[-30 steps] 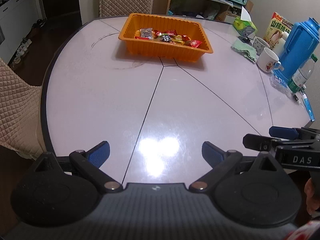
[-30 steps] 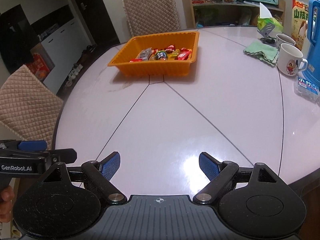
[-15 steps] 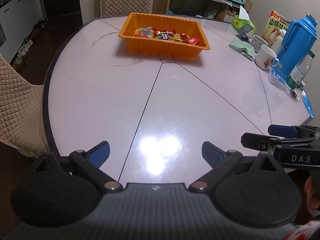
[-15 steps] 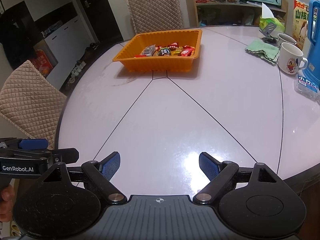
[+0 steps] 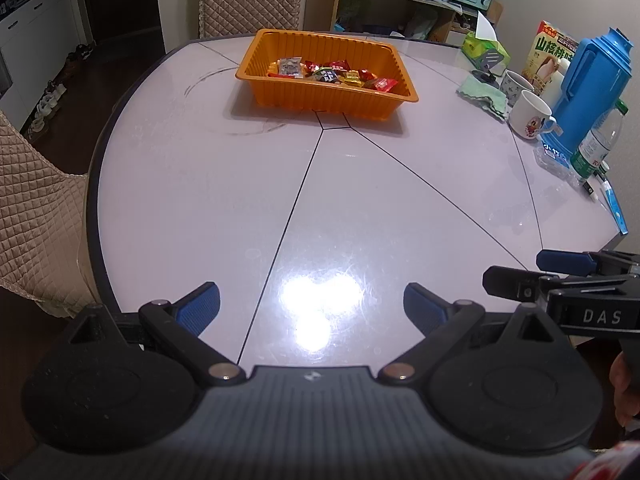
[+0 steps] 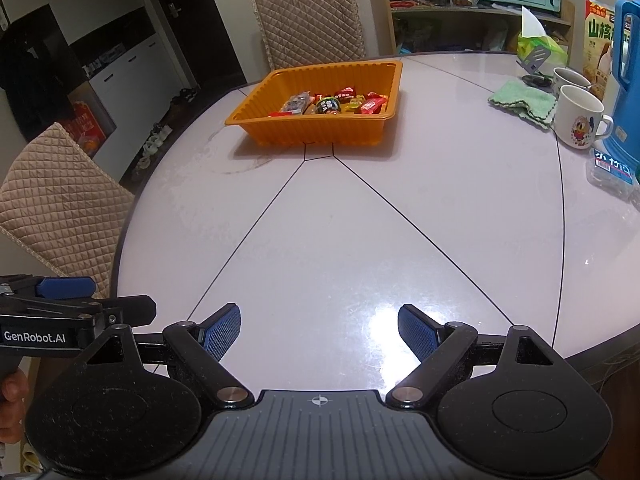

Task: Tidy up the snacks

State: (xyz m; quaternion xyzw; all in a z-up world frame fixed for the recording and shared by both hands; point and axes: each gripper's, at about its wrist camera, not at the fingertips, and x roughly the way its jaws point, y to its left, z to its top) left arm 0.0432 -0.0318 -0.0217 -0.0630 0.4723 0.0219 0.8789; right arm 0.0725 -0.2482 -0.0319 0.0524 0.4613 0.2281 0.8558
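Grippers first, nearest us: the left gripper (image 5: 311, 308) hangs over the near edge of the table (image 5: 200, 184), jaws spread wide with nothing between them, and the right gripper (image 6: 319, 330) beside it is just as released and empty. Across a bare stretch of tabletop, well apart from both, sits the orange tray (image 5: 320, 98) with the wrapped snacks (image 5: 332, 76) heaped inside. Those look light, crinkly and slippery, so I'd pinch one by its flat sealed end; the thin ribbed tray probably flexes, best gripped at its rim.
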